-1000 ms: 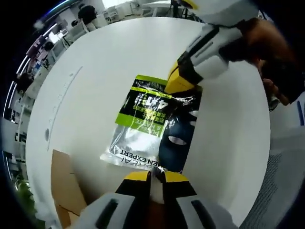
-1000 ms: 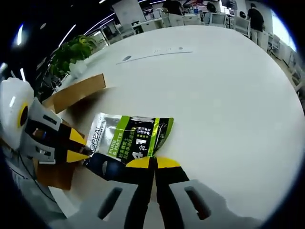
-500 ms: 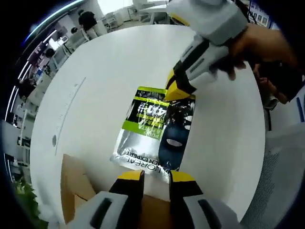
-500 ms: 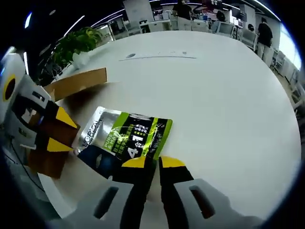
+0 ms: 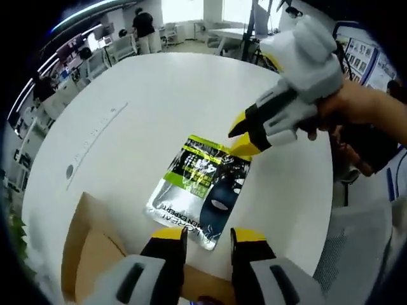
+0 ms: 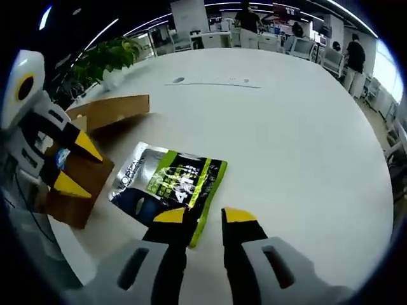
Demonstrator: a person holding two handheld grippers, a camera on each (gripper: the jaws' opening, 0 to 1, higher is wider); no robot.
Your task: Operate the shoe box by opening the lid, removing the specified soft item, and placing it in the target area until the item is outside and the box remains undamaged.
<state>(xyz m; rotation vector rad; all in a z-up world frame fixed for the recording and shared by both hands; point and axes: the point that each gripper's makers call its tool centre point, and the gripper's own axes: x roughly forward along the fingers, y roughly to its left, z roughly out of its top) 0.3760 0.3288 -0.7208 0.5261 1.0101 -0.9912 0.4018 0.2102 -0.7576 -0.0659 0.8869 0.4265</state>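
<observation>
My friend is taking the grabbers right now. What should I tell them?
Left gripper: open, holding nothing, above the near edge of the pouch.
Right gripper: open, holding nothing, at the pouch's other end.
The pouch lies flat on the white table, outside the box.
The cardboard box sits beside it, open.
Done: the pouch is out and set down.
Left: probably nothing but drawing both grippers away; the box looks unharmed.

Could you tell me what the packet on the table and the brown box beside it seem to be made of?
The packet looks like glossy plastic or foil film: silvery, with glare and creases. The brown box looks like plain matte cardboard, uncoated, with flat flaps.
</observation>
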